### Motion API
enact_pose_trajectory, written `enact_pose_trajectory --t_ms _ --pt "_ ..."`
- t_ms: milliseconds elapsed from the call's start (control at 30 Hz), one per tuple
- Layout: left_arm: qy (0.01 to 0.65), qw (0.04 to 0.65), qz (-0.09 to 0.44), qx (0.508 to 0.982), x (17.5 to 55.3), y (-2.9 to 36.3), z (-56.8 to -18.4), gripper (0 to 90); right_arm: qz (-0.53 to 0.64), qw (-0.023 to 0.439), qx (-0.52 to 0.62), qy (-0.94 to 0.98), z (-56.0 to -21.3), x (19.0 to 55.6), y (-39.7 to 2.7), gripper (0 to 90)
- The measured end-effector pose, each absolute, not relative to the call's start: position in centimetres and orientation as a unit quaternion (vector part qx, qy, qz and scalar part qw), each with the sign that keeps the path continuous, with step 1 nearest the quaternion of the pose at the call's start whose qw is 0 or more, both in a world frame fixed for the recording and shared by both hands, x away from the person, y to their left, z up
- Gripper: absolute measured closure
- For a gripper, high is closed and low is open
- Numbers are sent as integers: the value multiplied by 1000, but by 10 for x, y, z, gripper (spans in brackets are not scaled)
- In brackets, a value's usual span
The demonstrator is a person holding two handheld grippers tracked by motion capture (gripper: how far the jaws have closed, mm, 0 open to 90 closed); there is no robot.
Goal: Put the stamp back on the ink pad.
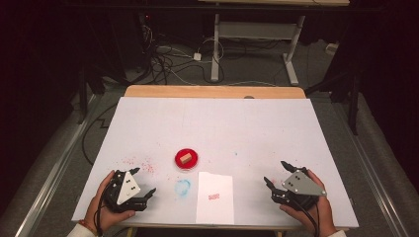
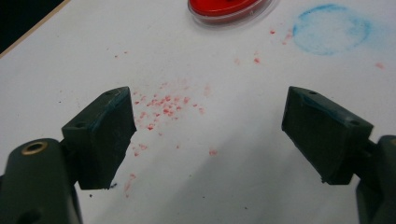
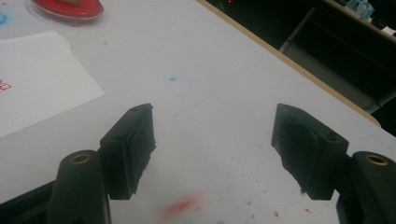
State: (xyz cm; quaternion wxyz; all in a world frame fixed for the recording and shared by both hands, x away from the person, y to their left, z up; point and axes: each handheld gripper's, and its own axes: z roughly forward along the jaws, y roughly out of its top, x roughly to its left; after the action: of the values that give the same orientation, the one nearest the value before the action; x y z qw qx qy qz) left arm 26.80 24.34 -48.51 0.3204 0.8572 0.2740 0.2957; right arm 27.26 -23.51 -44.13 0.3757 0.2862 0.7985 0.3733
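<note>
Meanwhile, both jaws gape wide and empty: the left hand-held gripper [image 1: 141,185] near the worktop's [image 1: 257,123] front left corner, the right hand-held gripper [image 1: 277,175] near its front right. Between them, by the front edge, lie the red dish [image 1: 187,158] holding a small block [image 1: 185,158], and the paper sheet [image 1: 215,197].

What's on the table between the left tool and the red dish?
Between the left tool and the red dish lies bare white table speckled with red ink flecks, as the left gripper view shows.
</note>
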Motion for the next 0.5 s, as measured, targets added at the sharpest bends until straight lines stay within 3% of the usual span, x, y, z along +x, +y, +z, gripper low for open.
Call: enact_pose_trajectory --t_ms 500 --pt "271 327 300 854 267 242 -483 166 372 376 282 800 -441 272 -233 302"
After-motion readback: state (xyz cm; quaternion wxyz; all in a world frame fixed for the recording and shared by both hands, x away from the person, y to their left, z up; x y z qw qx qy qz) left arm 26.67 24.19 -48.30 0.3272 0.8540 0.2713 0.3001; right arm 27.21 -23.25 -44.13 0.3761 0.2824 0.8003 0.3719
